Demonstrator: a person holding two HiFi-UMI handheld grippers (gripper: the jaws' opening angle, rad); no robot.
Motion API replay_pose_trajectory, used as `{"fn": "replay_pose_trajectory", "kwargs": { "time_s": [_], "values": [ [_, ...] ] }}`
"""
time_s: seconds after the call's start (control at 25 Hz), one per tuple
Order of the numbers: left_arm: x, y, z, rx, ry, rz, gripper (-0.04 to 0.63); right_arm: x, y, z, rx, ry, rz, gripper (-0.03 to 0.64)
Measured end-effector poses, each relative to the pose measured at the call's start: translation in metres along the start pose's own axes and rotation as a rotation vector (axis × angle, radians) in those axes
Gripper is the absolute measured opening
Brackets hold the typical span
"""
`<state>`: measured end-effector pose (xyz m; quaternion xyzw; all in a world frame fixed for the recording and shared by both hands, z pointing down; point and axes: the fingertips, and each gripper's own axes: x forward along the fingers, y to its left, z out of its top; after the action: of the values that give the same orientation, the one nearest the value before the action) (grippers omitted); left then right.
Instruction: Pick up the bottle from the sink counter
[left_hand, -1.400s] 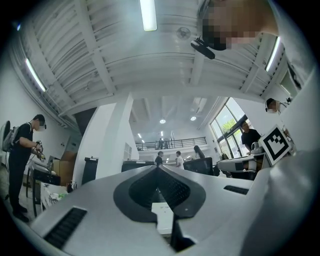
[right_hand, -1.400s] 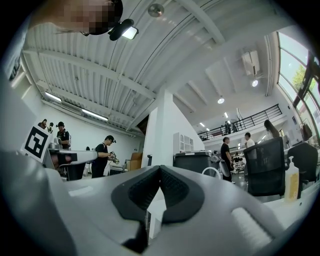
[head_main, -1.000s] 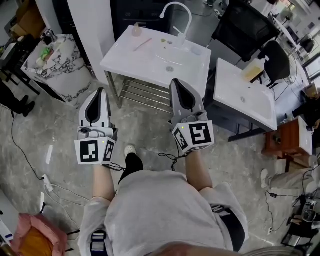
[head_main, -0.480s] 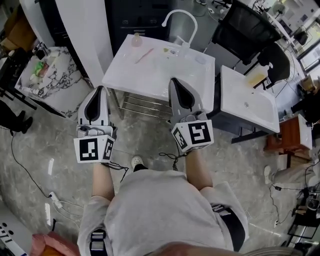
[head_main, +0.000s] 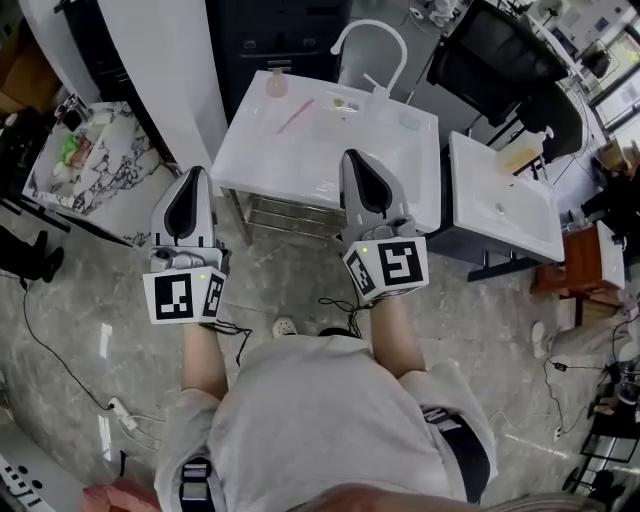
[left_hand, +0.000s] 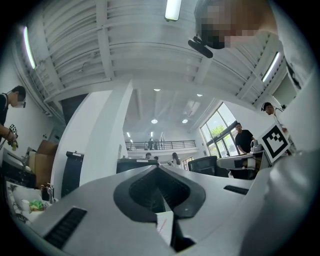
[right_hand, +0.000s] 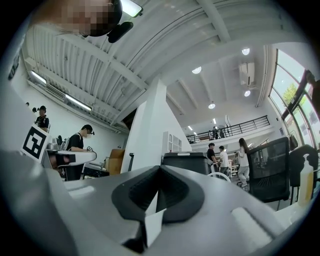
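Head view: small pale-pink round bottle (head_main: 277, 84) stands upright at far-left corner of white sink tabletop (head_main: 300, 160), left of curved white tap (head_main: 381, 90). Thin pink stick (head_main: 295, 115) lies nr it on the front side, apart from it

L: left gripper (head_main: 189, 180), fingers pressed together, nothing betw them. Tip is off the tabletop's front-left corner, over floor
R: right gripper (head_main: 357, 160), fingers likewise pressed together, empty. Tip is over tabletop's front edge, approx mid-width

Key relation: bottle is ahead of both, fwd + right of L fingers, fwd + left of R fingers, so roughly betw the two lines of aim and well apart from each. R tip looks slightly nearer; L seems to have the clearer line up the left side. Judgement only

Long axis vertical, so prob. a side-on approach, and fingers must spread first

NB yellowish pump bottle (head_main: 522, 155) on separate white basin unit (head_main: 510, 215) at right. Pink one assumed target, not certain
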<state>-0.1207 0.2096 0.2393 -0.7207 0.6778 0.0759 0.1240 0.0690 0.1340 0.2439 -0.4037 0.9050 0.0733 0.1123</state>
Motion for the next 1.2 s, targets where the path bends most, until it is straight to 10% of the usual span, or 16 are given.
{"fn": "replay_pose_trajectory", "kwargs": {
  "time_s": [1.2],
  "values": [
    [0.164,0.048,-0.054,0.006,-0.004,0.061,0.008,0.147,-0.105,-0.052,0.005,0.022,0.014,0.011]
  ]
}}
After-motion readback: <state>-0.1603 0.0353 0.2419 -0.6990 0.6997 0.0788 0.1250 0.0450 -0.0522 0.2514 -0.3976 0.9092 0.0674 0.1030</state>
